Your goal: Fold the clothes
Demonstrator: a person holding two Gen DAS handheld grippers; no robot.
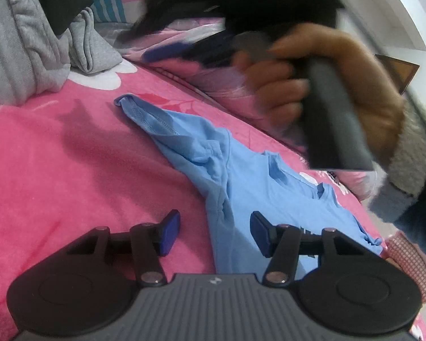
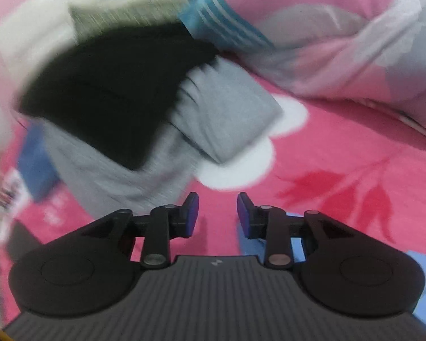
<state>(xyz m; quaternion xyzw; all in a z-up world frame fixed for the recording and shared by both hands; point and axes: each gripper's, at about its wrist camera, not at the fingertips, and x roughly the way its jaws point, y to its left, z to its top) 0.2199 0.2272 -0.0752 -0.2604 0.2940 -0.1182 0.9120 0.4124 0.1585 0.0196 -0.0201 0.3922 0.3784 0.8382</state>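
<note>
- Pink bedspread (image 1: 56,147) everywhere, and the light blue t-shirt (image 1: 241,187) lies rumpled on it, one bunched end trailing up toward the grey clothes pile (image 1: 28,51) at the far left of the bed, the rest running down under the left hand-held gripper (image 1: 215,231).
- Left hand-held gripper: jaws about half open, straddling the shirt's edge but not pinching anything. One pad sits over bare bedspread, the other over blue cloth.
- Right hand-held gripper (image 2: 218,213): jaws partly open with nothing between them, just bedspread showing through the gap. A sliver of blue shirt peeks out below its right finger.
- The step, I reckon, is getting the shirt laid flat before any fold. To do it well, I'd grab the hem or a shoulder seam with each gripper, not a random wad of cloth, then pull the two apart so the twisted sleeve end straightens out. Pinching a single layer matters here, because that bunched end looks doubled over itself.
- What the left view gives you: nearly the whole shirt, plus the person's right hand (image 1: 312,91) wrapped round the other gripper's handle, blurred, up by the quilt (image 1: 201,65) at the far edge of the bed.
- What the right view gives you instead: the stack of clothes, a black garment (image 2: 108,93) lying on folded grey ones (image 2: 227,113), with a teal striped piece (image 2: 218,22) behind. Barely any of the shirt, so it's no help for judging the folds.
</note>
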